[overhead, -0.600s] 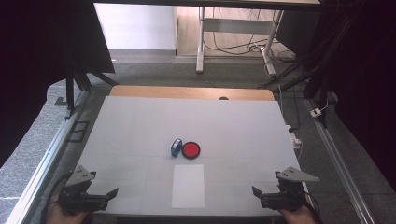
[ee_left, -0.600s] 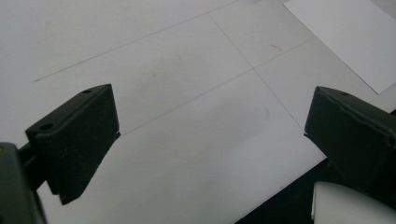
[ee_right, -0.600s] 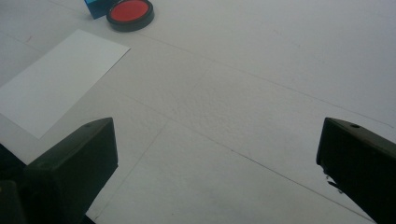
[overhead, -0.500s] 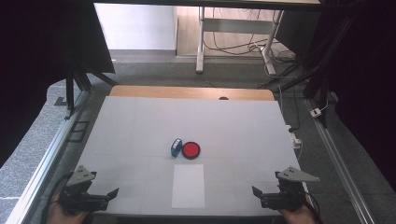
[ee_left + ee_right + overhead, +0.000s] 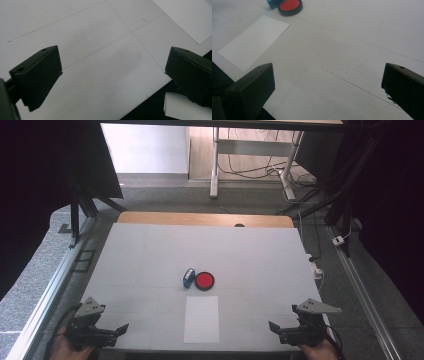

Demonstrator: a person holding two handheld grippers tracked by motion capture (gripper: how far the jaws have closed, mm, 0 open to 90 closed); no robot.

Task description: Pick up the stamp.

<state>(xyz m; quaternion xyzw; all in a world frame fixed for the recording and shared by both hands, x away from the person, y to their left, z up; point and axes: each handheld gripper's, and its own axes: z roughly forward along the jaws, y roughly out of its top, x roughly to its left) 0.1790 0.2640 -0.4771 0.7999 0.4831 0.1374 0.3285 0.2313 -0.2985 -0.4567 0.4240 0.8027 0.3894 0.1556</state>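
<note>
Almost nothing has moved since the earlier frames: both hands sit at the near corners as before, objects unshifted.

Left hand-held gripper (image 5: 117, 330): at 7 o'clock on the worktop (image 5: 150, 250), jaws spread wide, nothing between them. Its own view looks down on bare white surface and the near edge, with a corner of the paper sheet (image 5: 185, 20) toward 1 o'clock.

Right hand-held gripper (image 5: 274, 329): at 5 o'clock, likewise released and empty. Its own view has the jaws parted over bare worktop, the sheet (image 5: 254, 41) at 10 o'clock and the red pad beyond it.

Outward, centre of the worktop: the white paper sheet (image 5: 201, 318) lies flat at 6 o'clock, between the two grippers and well apart from each. Just beyond its far edge sits a round red ink pad (image 5: 204, 281) in a black case, lid off, with a small blue stamp (image 5: 188, 277) touching or just beside it at the pad's 9 o'clock.

Handling, as a judgement: the stamp looks small, rigid and light, likely smooth plastic. Best pinched across its two longer side faces, from above, clear of the pad. The pad is low and flat, apt to slide if nudged; the ink face should not be touched. The sheet is thin and limp, hard to lift off a flat surface, and may skid under a stamping press unless steadied by the other gripper.
</note>
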